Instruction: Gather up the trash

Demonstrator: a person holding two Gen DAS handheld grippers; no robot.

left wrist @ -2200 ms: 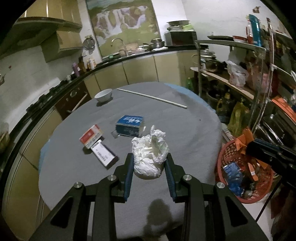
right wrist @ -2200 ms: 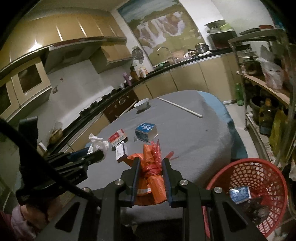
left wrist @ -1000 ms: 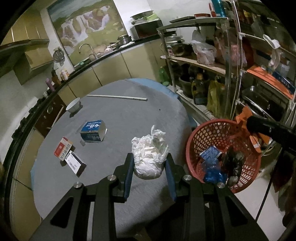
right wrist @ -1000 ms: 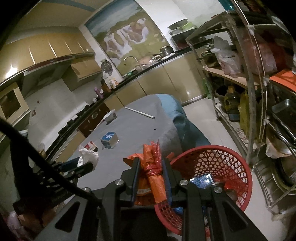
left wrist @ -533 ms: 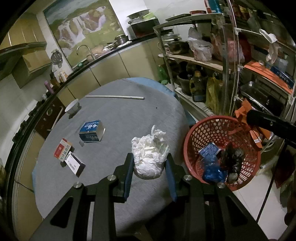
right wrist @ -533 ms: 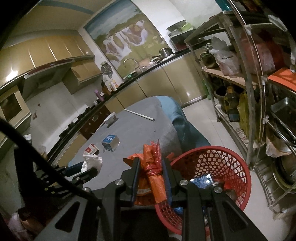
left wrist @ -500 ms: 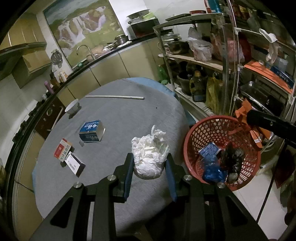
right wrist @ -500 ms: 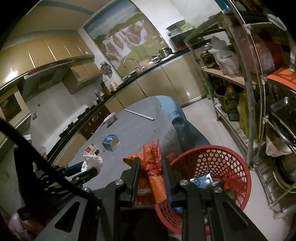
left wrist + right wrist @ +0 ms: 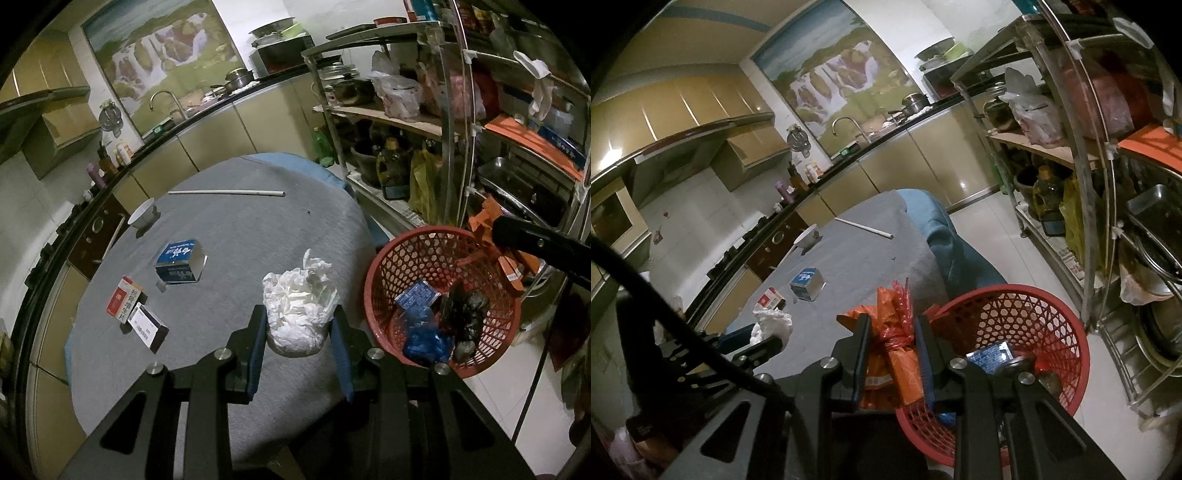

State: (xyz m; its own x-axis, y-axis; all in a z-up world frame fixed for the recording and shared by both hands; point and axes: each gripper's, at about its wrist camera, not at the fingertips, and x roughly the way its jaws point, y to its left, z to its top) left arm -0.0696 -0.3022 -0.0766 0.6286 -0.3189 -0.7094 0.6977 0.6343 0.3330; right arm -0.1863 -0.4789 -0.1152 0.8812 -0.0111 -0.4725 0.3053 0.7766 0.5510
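Right gripper [image 9: 889, 345] clenches an orange wrapper [image 9: 897, 332], long axis toward 12 o'clock; left gripper [image 9: 298, 332] clenches crumpled tissue [image 9: 299, 310].

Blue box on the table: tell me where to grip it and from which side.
Grip the blue box across its two long side faces, coming down from above. It lies flat on the grey table with open space around it. Its end toward the basket looks open, so squeezing there may crush it. Both grippers are full, so one must first drop its load.
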